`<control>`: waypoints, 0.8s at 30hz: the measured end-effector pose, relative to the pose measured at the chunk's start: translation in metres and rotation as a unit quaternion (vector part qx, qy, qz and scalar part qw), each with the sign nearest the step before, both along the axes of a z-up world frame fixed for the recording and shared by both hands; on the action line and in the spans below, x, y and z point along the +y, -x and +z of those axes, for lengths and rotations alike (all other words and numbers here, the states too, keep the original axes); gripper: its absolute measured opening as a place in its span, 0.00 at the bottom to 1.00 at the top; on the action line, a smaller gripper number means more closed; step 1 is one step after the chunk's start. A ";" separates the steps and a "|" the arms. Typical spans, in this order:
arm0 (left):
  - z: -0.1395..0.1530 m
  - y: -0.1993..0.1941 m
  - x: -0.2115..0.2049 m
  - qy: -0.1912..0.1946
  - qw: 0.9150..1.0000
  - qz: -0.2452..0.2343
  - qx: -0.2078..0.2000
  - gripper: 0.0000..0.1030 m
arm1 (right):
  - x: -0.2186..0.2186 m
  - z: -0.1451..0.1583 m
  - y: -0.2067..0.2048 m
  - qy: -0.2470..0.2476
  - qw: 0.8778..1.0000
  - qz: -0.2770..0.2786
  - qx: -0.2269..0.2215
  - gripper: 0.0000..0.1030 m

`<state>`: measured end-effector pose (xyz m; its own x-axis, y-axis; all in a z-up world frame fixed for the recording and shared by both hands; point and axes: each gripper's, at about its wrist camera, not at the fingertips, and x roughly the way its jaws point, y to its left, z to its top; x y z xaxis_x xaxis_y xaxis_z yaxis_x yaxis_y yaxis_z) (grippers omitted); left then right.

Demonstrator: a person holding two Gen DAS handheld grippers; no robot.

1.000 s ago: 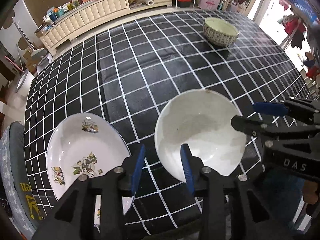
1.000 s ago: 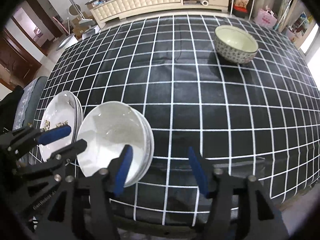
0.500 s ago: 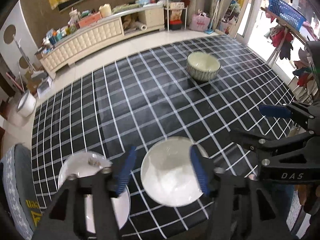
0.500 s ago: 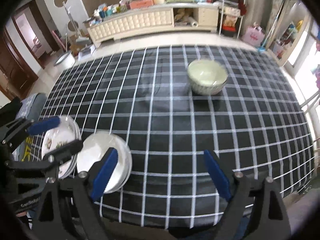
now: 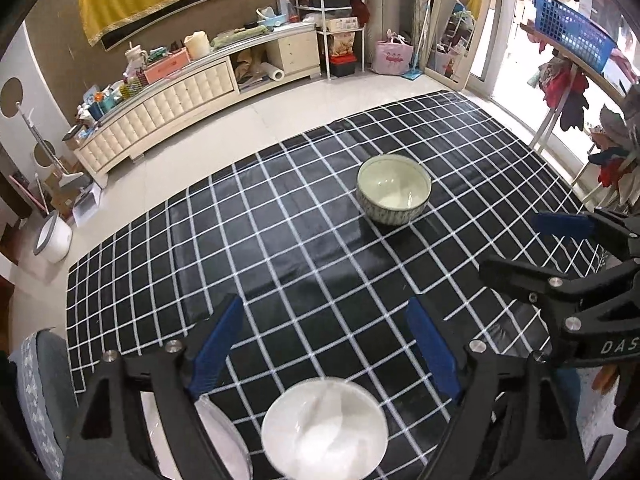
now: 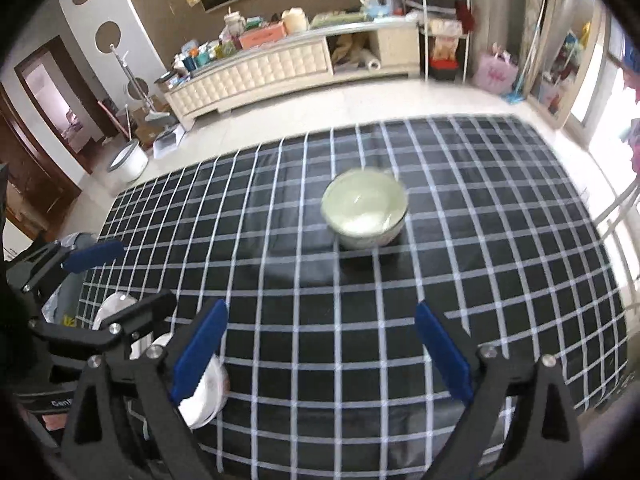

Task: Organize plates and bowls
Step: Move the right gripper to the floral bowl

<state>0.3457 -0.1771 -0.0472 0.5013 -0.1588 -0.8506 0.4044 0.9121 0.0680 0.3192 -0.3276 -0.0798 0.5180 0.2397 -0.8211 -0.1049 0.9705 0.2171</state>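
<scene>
A plain white plate (image 5: 324,428) lies near the front edge of the black grid-patterned table (image 5: 320,260). A second plate (image 5: 224,440) beside it is mostly hidden by a finger. A green-glazed bowl (image 5: 394,190) stands alone further back. My left gripper (image 5: 324,344) hangs above the white plate; its jaws are opening and nothing is between them. In the right wrist view my right gripper (image 6: 322,352) hovers over bare cloth, its jaws also opening and empty, with the bowl (image 6: 364,210) ahead. The white plate (image 6: 204,396), the other plate (image 6: 116,308) and the left gripper (image 6: 120,280) are at its left.
A grey padded seat (image 5: 36,380) sits at the table's left corner. Beyond the table are pale floor, a cream sideboard (image 5: 168,104) piled with clutter, a white round bin (image 5: 52,236) and a shelf rack (image 5: 340,20). Hanging clothes and a blue basket (image 5: 572,36) are at the right.
Both grippers have lifted up and back from the plates and their jaws have spread wider. The white plate has slid to the bottom of the views and the bowl now sits near the middle.
</scene>
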 end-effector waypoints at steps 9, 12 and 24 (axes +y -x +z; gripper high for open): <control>-0.006 -0.051 -0.031 0.006 1.000 -0.014 0.016 0.87 | -0.017 0.004 -0.047 0.054 0.998 0.011 0.003 0.95; -0.014 -0.073 -0.037 0.008 1.000 -0.003 0.019 0.87 | -0.024 -0.004 -0.064 0.054 0.998 0.012 0.011 0.95; -0.072 -0.141 -0.069 0.018 0.996 0.004 0.090 0.87 | -0.047 -0.056 -0.122 0.051 0.996 -0.007 0.067 0.95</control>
<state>0.4871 -0.2461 -0.1196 0.3432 -0.1873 -0.9204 0.3991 0.9161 -0.0376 0.4410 -0.3750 -0.1358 0.4054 0.1456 -0.9025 -0.0681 0.9893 0.1290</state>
